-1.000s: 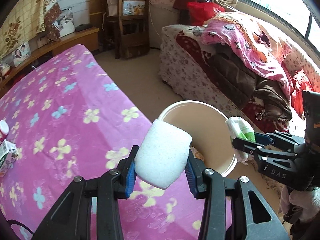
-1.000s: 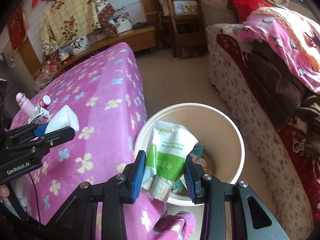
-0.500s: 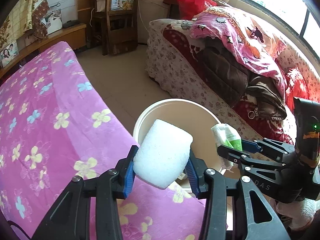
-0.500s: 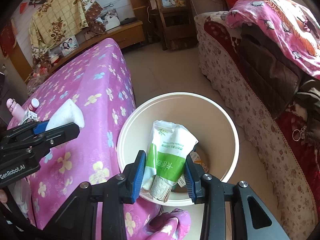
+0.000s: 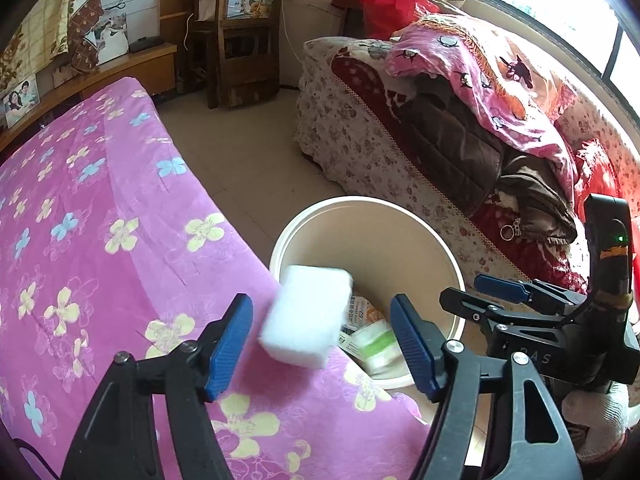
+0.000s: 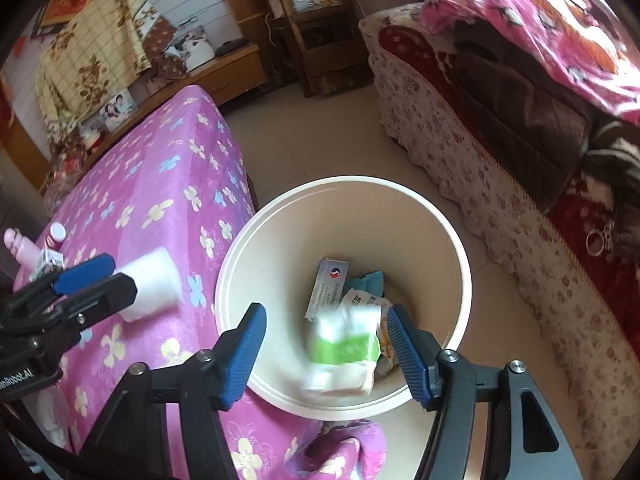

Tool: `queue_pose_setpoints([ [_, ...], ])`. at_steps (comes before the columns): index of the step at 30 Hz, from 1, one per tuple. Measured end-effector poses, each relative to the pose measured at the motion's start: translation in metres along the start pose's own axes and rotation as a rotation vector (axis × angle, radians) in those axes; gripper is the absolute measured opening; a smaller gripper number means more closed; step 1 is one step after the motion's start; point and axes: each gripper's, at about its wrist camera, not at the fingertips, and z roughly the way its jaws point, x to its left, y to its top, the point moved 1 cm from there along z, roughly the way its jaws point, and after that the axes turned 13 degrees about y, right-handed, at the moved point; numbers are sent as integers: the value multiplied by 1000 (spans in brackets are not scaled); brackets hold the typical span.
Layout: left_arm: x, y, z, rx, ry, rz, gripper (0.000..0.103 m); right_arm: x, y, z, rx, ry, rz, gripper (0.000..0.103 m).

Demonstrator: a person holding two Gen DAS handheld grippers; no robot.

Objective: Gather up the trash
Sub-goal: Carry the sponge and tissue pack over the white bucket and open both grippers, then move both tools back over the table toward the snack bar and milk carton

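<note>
Left gripper [image 5: 322, 344]: jaws just opened, pads clear of white foam block [image 5: 306, 316]; block blurred, loose between them.
Block vs bin [image 5: 436, 240]: over the bed edge [image 5: 120, 240], just short of the rim.
Right gripper [image 6: 326, 354]: jaws just opened; green-white pack [image 6: 344, 350] dropping straight into bin.
Change: both items were clamped earlier; now free.
</note>
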Motion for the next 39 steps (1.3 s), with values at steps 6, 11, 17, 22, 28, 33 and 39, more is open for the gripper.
queue_pose_setpoints([
  [6, 7, -4, -4, -3, 10, -1, 72, 6, -2, 2, 13, 7, -8, 67],
  [11, 12, -6, -8, -11, 19, -5, 72, 10, -3, 2, 16, 11, -10, 67],
  [17, 21, -9, -13, -21, 42, -27, 72, 25, -5, 5, 31, 16, -46, 67],
  [22, 37, -15, -20, -30, 73, -42, 72, 43, -8, 8, 45, 23, -85, 67],
  [28, 66, -24, -30, -33, 119, -73, 72, 75, -6, 12, 52, 39, -134, 67],
  [33, 98, -35, -35, -24, 153, -115, 72, 98, -5, 20, 69, 62, -164, 67],
  [39, 153, -52, -43, -5, 210, -181, 72, 137, -9, 36, 107, 93, -231, 67],
])
